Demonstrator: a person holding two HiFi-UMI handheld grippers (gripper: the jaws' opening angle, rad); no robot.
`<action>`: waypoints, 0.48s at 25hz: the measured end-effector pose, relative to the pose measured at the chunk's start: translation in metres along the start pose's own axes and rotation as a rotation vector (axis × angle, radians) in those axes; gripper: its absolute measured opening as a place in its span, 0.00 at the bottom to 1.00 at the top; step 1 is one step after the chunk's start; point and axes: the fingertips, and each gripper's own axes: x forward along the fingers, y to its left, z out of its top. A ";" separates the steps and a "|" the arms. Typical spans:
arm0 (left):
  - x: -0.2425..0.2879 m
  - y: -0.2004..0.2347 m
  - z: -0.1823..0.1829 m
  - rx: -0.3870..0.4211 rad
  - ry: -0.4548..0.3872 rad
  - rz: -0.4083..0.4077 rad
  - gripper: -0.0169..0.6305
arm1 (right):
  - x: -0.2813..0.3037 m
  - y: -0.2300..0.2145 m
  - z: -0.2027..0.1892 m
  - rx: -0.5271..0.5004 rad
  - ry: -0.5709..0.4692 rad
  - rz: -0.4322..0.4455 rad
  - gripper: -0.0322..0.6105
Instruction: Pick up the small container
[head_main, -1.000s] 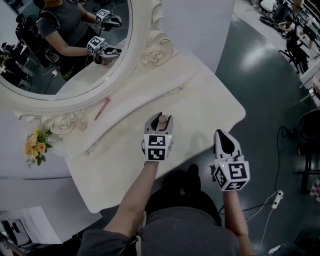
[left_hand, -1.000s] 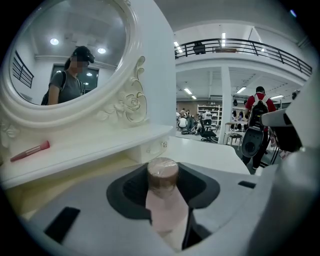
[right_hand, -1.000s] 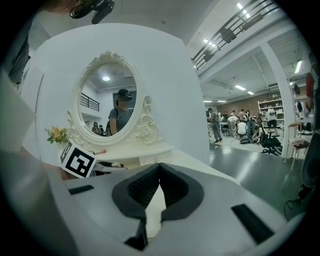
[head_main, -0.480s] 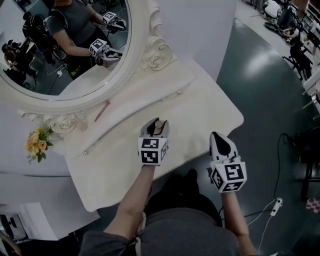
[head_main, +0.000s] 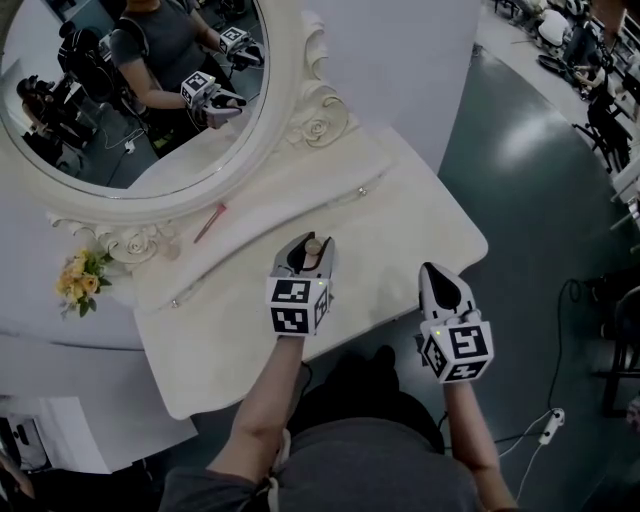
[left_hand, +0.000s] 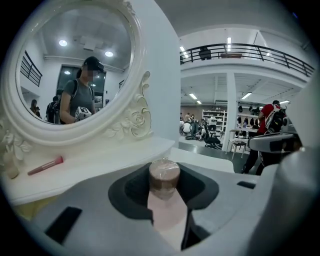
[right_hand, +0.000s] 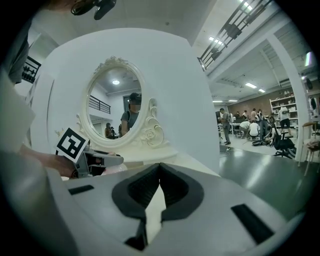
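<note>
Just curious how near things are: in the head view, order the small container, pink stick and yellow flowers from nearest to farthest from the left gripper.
1. The small container, gripped between the left gripper's jaws.
2. The pink stick, up-left on the shelf under the mirror.
3. The yellow flowers, farthest left, below the mirror's frame.

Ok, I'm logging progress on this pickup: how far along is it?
Done: the left gripper has reached the small container, which stands between its jaws. In hand: the jaws look clamped on its pink body, below the brown cap. Left: a clear lift off the white dressing table; the views do not show whether it is off the surface yet. The right gripper is shut and empty.
</note>
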 end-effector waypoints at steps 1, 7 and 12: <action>-0.002 0.000 0.005 0.003 -0.008 -0.001 0.23 | 0.001 0.000 0.002 -0.003 -0.003 0.005 0.05; -0.013 -0.003 0.034 0.017 -0.059 -0.007 0.23 | 0.006 0.003 0.010 -0.028 -0.018 0.029 0.05; -0.024 -0.006 0.058 0.040 -0.099 -0.016 0.23 | 0.010 0.004 0.015 -0.039 -0.029 0.040 0.05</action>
